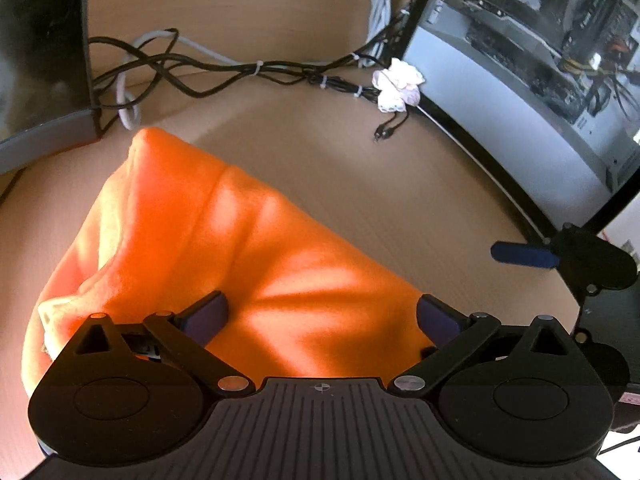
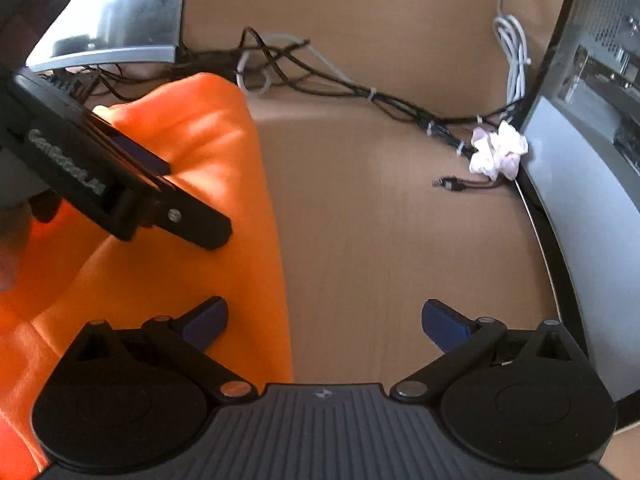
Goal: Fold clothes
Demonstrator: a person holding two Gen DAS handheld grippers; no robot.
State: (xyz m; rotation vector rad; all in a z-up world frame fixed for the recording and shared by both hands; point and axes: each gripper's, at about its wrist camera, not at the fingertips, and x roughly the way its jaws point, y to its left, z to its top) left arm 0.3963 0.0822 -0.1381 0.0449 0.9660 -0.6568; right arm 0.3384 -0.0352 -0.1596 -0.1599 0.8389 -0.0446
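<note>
An orange cloth [image 1: 224, 248] lies bunched on the wooden table [image 1: 360, 184]. My left gripper [image 1: 320, 316] is open just above it, with its blue-padded fingers spread over the near part of the cloth. The cloth also shows in the right wrist view [image 2: 208, 216], at the left. My right gripper [image 2: 324, 320] is open, its left finger over the cloth's right edge and its right finger over bare table. The left gripper's body [image 2: 100, 176] shows in the right wrist view, over the cloth. The right gripper's blue finger [image 1: 520, 256] shows at the right of the left wrist view.
A tangle of black and white cables [image 1: 208, 68] runs along the back of the table. A crumpled white tissue [image 1: 398, 86] lies beside an open computer case [image 1: 540, 72] on the right. A monitor base [image 1: 48, 128] stands at the back left. A loose audio plug [image 2: 448, 184] lies near the tissue.
</note>
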